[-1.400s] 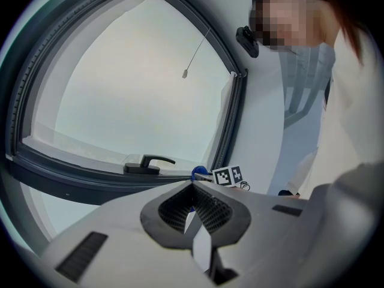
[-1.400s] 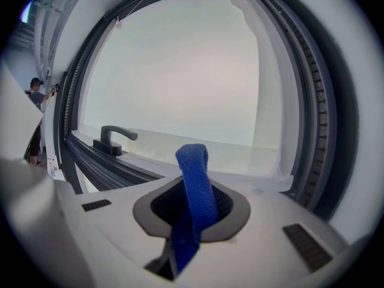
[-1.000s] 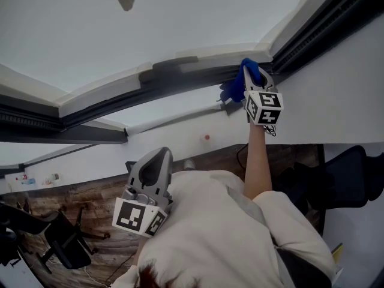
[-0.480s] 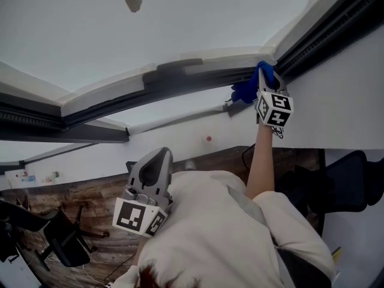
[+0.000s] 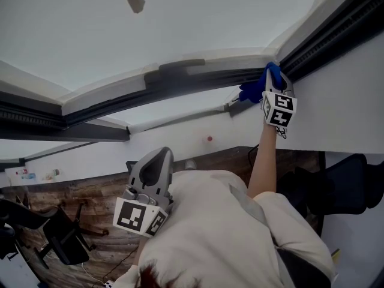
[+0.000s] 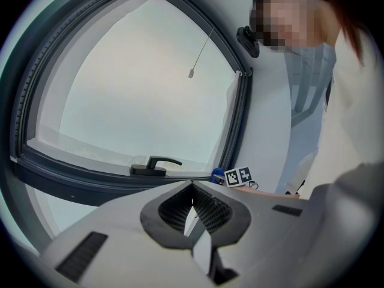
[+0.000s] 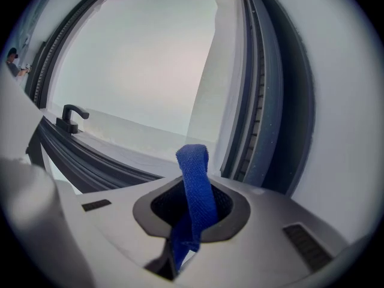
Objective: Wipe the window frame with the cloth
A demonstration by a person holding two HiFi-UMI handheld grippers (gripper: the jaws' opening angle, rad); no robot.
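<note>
Basically, the biggest thing here is the pale window glass [image 5: 180, 23], filling the upper part of the head view, w/ the dark window frame [image 5: 198, 80] running along its lower edge and up the right side to a corner. Below that, the person's light shirt [image 5: 222, 233] takes up the bottom of the head view, one bare forearm [image 5: 264, 161] stretched up toward that corner. The left gripper [image 5: 157, 161] sits low, just beside the shirt and well apart from the frame; in the left gripper view its jaws [image 6: 193, 206] are closed, tips meeting w/ nothing btwn them. The right gripper [image 5: 275, 84] is up at the corner where the two frame runs meet, jaws clenched on the blue cloth [image 5: 255, 89]. In the right gripper view a strip of the cloth [image 7: 195, 185] stands up out of the jaws, w/ the frame's upright track [image 7: 264, 101] just beyond it. The cloth's loose end bunches against the frame's bottom rail, left of the gripper. A dark window handle [image 6: 153, 165] lies on the bottom rail, well left of the cloth. The marker cube [image 5: 279, 108] rides just below the right jaws. A small cord pull [image 5: 135, 2] hangs in front of the glass.
</note>
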